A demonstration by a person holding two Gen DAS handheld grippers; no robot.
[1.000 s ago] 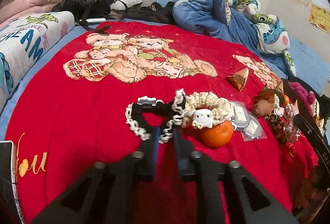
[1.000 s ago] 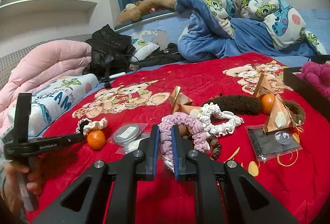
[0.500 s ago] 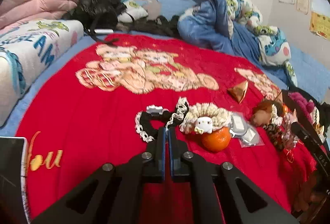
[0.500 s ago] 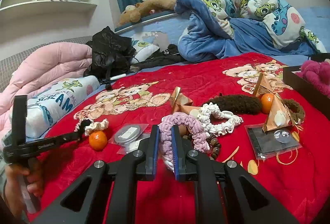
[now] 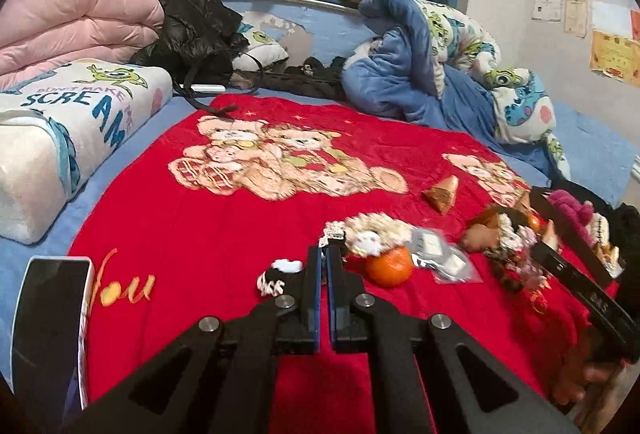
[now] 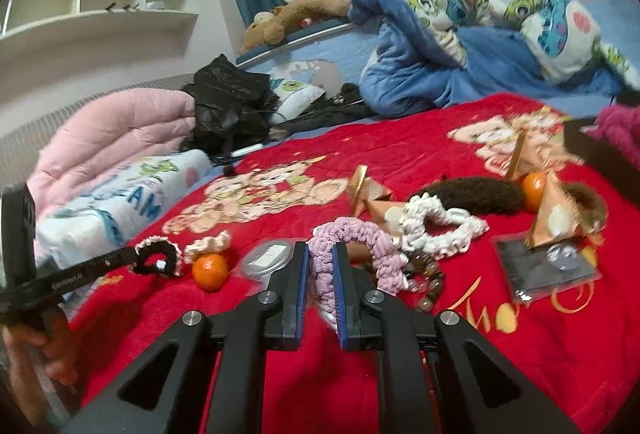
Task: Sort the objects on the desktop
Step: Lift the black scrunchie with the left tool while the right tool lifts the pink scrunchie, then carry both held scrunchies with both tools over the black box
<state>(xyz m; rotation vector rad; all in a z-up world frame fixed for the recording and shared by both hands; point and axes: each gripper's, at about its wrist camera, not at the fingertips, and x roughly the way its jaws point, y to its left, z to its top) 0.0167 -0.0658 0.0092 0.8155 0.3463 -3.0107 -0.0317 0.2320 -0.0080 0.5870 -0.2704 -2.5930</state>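
My left gripper [image 5: 323, 254] is shut on a black scrunchie with white lace trim [image 5: 276, 280], lifted off the red blanket [image 5: 200, 218]; the right wrist view shows the scrunchie [image 6: 158, 260] hanging at its tip. Beside it lie a cream scrunchie with a white charm [image 5: 370, 234] and an orange [image 5: 390, 264]. My right gripper [image 6: 320, 254] is shut on a pink knitted scrunchie [image 6: 352, 246]. Beyond it lie a white scrunchie [image 6: 440, 230], a brown fuzzy scrunchie [image 6: 476, 194] and brown beads [image 6: 428, 274].
A dark box [image 6: 600, 150] with a magenta fluffy item [image 6: 620, 122] stands at the right. Clear packets [image 6: 268, 258], gold pyramid boxes [image 6: 552, 218], a second orange [image 6: 534, 184] and a phone [image 5: 48, 310] lie on the blanket. Pillows and quilts ring the bed.
My left gripper has closed on the black lace scrunchie and lifted it away from the cream one. My right gripper stays shut on the pink scrunchie and has tilted slightly.
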